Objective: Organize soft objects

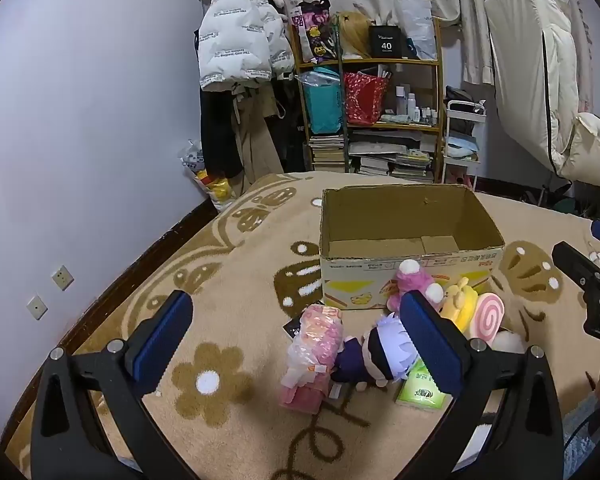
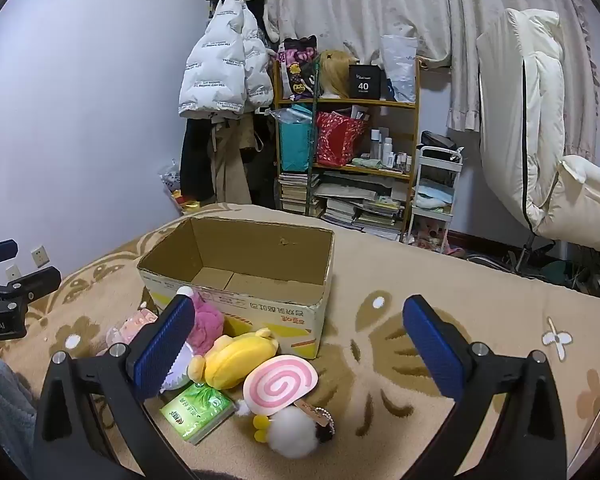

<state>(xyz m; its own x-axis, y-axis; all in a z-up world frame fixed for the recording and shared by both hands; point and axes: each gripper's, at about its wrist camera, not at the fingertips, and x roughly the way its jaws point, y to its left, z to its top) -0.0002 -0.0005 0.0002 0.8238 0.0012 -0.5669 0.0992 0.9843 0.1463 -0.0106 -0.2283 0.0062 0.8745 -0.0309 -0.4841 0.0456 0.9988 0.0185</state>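
Observation:
An open, empty cardboard box (image 1: 404, 276) (image 2: 260, 312) stands on a beige patterned blanket. In front of it lies a cluster of soft things: a pink wrapped plush (image 1: 314, 356), a purple-clothed doll (image 1: 374, 354), a magenta plush (image 1: 414, 282) (image 2: 206, 322), a yellow plush (image 1: 460, 306) (image 2: 240, 356), a pink swirl plush (image 1: 487, 314) (image 2: 280, 384), a white pompom (image 2: 292, 432) and a green tissue pack (image 1: 422, 390) (image 2: 198, 410). My left gripper (image 1: 296, 344) is open above the cluster. My right gripper (image 2: 302, 344) is open over the swirl plush. Both are empty.
The blanket (image 1: 228, 280) covers a bed against a white wall on the left. Beyond the bed stand a cluttered wooden shelf (image 2: 346, 148), hanging coats (image 2: 224, 76), a white cart (image 2: 436, 196) and curtains. The other gripper shows at each view's edge (image 1: 588, 280) (image 2: 8, 292).

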